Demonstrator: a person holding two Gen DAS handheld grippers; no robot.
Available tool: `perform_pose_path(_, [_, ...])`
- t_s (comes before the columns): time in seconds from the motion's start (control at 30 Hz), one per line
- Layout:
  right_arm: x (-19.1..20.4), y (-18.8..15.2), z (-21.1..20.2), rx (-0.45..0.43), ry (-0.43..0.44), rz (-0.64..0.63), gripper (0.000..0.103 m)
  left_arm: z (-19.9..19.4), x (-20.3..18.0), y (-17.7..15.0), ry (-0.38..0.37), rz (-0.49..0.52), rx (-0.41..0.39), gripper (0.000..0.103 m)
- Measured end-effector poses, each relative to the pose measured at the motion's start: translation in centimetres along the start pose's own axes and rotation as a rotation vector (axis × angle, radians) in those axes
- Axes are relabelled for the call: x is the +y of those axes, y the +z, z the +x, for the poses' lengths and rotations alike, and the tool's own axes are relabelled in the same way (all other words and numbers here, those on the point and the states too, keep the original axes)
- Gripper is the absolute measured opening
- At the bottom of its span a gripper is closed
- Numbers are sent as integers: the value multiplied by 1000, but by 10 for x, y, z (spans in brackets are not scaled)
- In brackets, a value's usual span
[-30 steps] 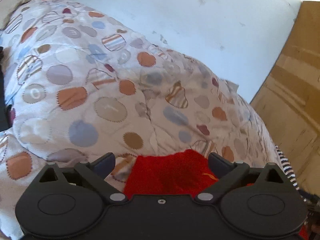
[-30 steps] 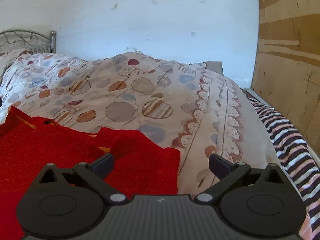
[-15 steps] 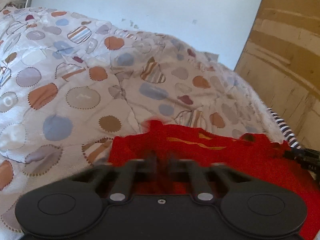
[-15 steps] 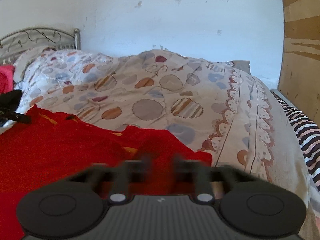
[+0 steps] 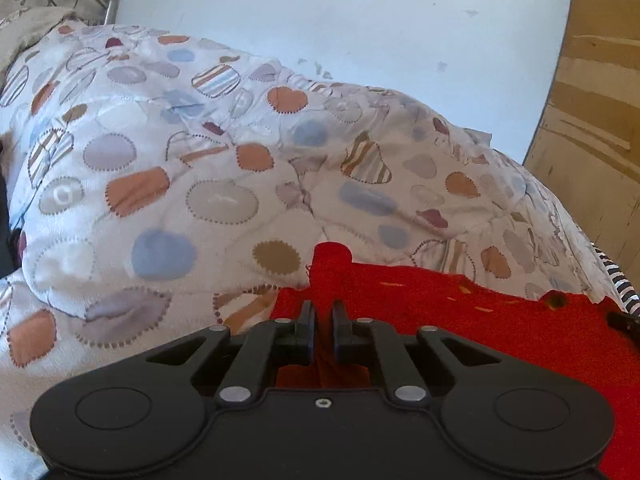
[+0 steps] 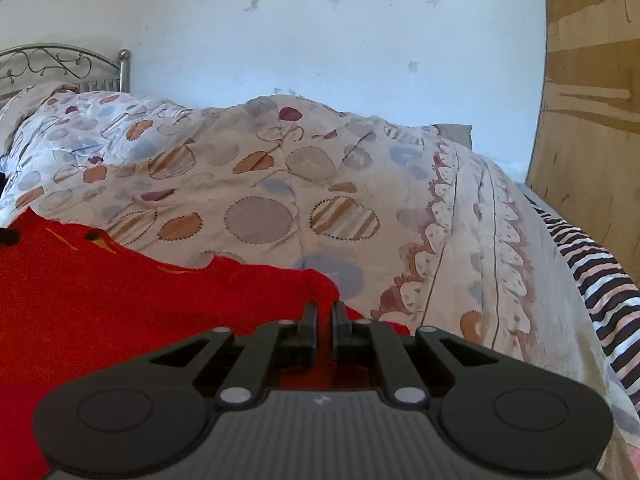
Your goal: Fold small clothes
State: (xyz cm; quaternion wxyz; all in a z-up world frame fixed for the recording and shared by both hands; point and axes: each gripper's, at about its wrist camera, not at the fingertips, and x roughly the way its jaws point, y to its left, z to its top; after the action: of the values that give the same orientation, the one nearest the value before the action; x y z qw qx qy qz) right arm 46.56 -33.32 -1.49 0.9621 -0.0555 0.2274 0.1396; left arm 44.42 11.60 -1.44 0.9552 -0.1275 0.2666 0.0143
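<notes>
The left claw [image 5: 323, 314] has its fingers pressed together on a bunched corner of the red garment [image 5: 500, 320], and a small tuft of red cloth pokes up past the fingertips toward 12 o'clock. From that pinch the garment's far edge runs toward 3 o'clock, slightly ragged, with a small dark hole near its right end. The right claw [image 6: 323, 314] is likewise closed on the garment [image 6: 120, 292], gripping the corner at its right-hand edge; the cloth spreads from there toward 9 o'clock, filling the lower left of the right wrist view.

The garment lies on a quilt [image 5: 200, 184] printed with circles, hearts and striped patches, which covers the bed. In the right wrist view the quilt [image 6: 400, 200] has open surface from 12 to 2 o'clock beyond the garment's edge, ending in a scalloped border. Just past that border, at 3 o'clock, a black-and-white striped cloth [image 6: 600, 272] runs along the bed's side. A wooden panel [image 6: 592, 80] stands at the right, a white wall [image 6: 320, 40] behind, and a metal headboard [image 6: 60, 64] at 10 o'clock.

No legible writing or label shows; faint letter-like marks in some quilt circles are too blurred to read.
</notes>
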Motion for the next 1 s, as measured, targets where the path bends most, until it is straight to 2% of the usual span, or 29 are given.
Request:
perform_pose_path(0.07, [-2,0,-6,-3,13,6,16,-3,2,1,-15,-6,1,17])
perform_pose_path(0.1, [-3,1,-8,-7,16,11,19,-6,3,1,-18,-17,2,24])
perform_pose_path(0.13, [-4,0,-14,-14,17,17,31,-9,5,2,-21,-29,2,42])
perform_pose_path(0.17, [-6,0,-20,-17,13,24,45,-14,6,3,-22,-40,4,54])
perform_pose_path(0.2, [-8,-1,-25,-21,11,34,52,-20,7,3,-13,-51,-4,74])
perform_pose_path(0.23, [-10,-3,-33,-25,7,50,63,-29,8,2,3,-62,-22,85])
perform_pose_path(0.27, [-12,-4,-41,-26,1,65,72,-37,9,0,12,-68,-33,87])
perform_pose_path(0.3, [-13,-6,-50,-28,-4,78,76,-47,9,-2,12,-73,-39,91])
perform_pose_path(0.37, [-12,-12,-71,-45,-6,103,96,-65,9,-9,7,-81,-44,99])
perform_pose_path(0.4, [-10,-15,-83,-55,-4,116,100,-75,7,-14,9,-81,-50,102])
perform_pose_path(0.53, [10,-35,-125,-90,6,97,103,-109,-4,-42,-22,-54,-59,102])
perform_pose_path(0.63, [27,-46,-142,-98,4,66,103,-123,-13,-64,-48,-63,-32,102])
perform_pose_path(0.7, [39,-54,-145,-74,-39,44,103,-125,-19,-76,-39,-53,-9,102])
perform_pose_path(0.73, [42,-58,-144,-58,-70,35,103,-124,-22,-82,-12,-34,8,102])
perform_pose_path(0.8, [48,-68,-140,-23,-126,16,103,-119,-27,-91,95,-2,50,102])
perform_pose_path(0.83, [50,-76,-138,-14,-158,0,103,-116,-25,-96,118,0,69,103])
perform_pose_path(0.93, [53,-99,-141,-59,-191,-33,103,-109,-9,-107,82,-97,120,102])
perform_pose_path(1.0, [50,-107,-143,-82,-191,0,103,-109,0,-112,58,-154,111,102])
